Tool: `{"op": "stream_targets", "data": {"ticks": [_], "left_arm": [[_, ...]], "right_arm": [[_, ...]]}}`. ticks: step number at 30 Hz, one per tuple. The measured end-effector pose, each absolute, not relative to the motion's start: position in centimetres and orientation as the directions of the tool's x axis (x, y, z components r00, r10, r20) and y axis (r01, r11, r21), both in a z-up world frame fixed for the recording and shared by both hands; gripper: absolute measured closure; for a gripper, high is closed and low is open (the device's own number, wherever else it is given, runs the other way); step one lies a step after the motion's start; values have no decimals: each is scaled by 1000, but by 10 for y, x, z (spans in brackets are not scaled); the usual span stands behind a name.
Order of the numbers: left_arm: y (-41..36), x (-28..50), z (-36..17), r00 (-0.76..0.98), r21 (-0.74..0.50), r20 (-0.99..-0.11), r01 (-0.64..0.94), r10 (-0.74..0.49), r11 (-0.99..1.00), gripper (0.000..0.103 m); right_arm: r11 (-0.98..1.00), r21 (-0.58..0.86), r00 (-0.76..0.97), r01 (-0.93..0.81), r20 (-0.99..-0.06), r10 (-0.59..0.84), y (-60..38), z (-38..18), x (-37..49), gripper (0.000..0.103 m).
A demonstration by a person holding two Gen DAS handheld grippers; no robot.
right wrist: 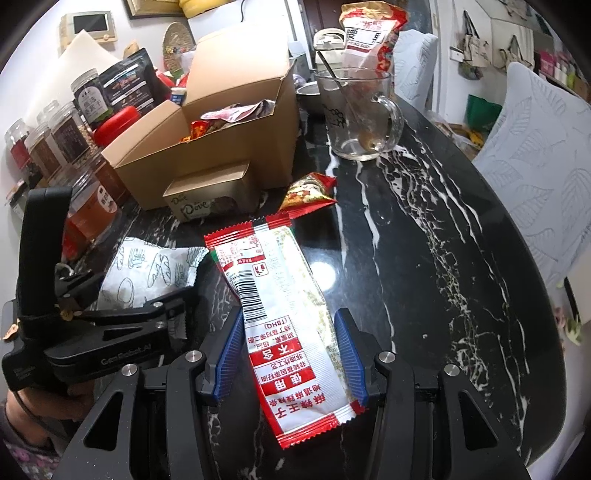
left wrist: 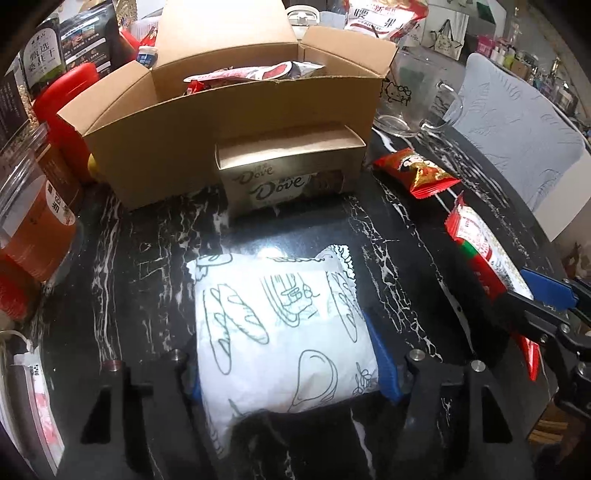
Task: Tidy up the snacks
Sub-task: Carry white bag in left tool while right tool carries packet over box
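Note:
My left gripper (left wrist: 288, 354) is shut on a white bread packet with line drawings (left wrist: 280, 328), its blue pads pressing both sides, low over the black marble table. The packet also shows in the right wrist view (right wrist: 147, 269). My right gripper (right wrist: 290, 347) is open, its blue pads either side of a long red-and-white snack packet (right wrist: 280, 295) lying flat on the table; that packet also shows in the left wrist view (left wrist: 480, 251). An open cardboard box (left wrist: 229, 122) holding several snacks stands behind. A Dove chocolate box (left wrist: 284, 177) and a small red snack packet (left wrist: 417, 171) lie in front of it.
Several jars (left wrist: 33, 229) and a red container (left wrist: 66, 96) line the left side. A glass mug (right wrist: 358, 114) with a spoon stands at the back right. A large red-and-white bag (right wrist: 369, 33) is behind it. Chairs with pale cushions (right wrist: 539, 158) sit past the table's right edge.

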State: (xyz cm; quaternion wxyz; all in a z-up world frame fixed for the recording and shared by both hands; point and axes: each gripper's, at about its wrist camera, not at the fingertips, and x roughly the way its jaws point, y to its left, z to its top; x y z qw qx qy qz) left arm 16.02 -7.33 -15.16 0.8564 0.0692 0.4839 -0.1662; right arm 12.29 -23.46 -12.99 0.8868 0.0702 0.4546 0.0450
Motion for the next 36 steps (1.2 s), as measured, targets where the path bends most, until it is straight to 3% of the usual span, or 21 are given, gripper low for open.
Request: {"op": "stream_targets", "data": {"ticks": [20, 36], "left_arm": [[-44, 154, -108, 516, -140, -792, 367, -326, 920, 36], [-29, 179, -43, 666, -137, -662, 343, -344, 929, 36]], "right_arm": [[974, 213, 612, -78, -761, 216, -218, -112, 128, 54], [959, 231, 712, -165, -645, 278, -202, -54, 163, 54]]}}
